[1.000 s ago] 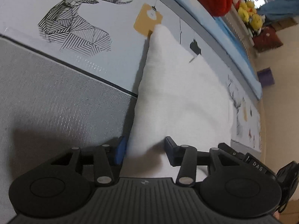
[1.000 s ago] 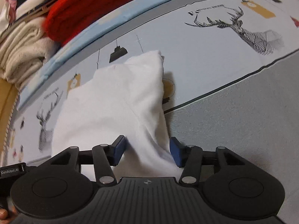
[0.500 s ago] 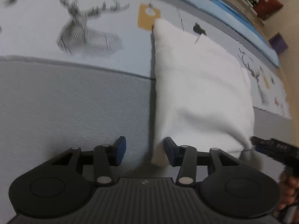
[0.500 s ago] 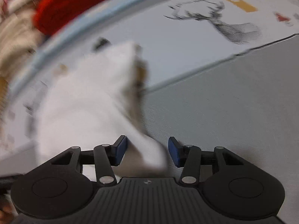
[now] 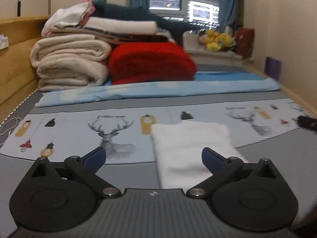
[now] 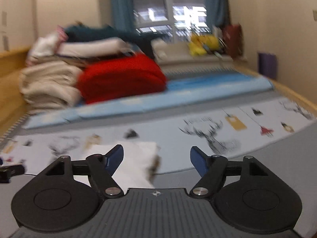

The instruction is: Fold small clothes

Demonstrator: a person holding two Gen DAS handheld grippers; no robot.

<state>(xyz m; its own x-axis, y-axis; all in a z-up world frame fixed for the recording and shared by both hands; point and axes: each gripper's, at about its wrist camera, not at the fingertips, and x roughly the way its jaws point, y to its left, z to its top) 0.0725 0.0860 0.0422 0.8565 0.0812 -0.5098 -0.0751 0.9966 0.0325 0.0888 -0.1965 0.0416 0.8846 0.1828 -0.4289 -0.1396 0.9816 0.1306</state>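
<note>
A folded white garment lies flat on the bed's patterned sheet, a neat rectangle reaching toward me. My left gripper hangs above its near left part, jaws opening wide, with nothing pressed between the blue pads. In the blurred right wrist view the same white garment lies low and left of centre. My right gripper is raised above its right edge, jaws opening, gripping nothing. The tip of the right gripper shows at the far right of the left wrist view.
Stacked cream blankets and a red blanket sit at the back of the bed on a light blue sheet. A wooden bed frame runs along the left. Yellow soft toys sit under the window. A white cable lies at the left.
Both grippers let go of the white garment, opened wide and rose away from it, tipping up so the room's back wall and window came into view. The garment now lies flat, folded.
</note>
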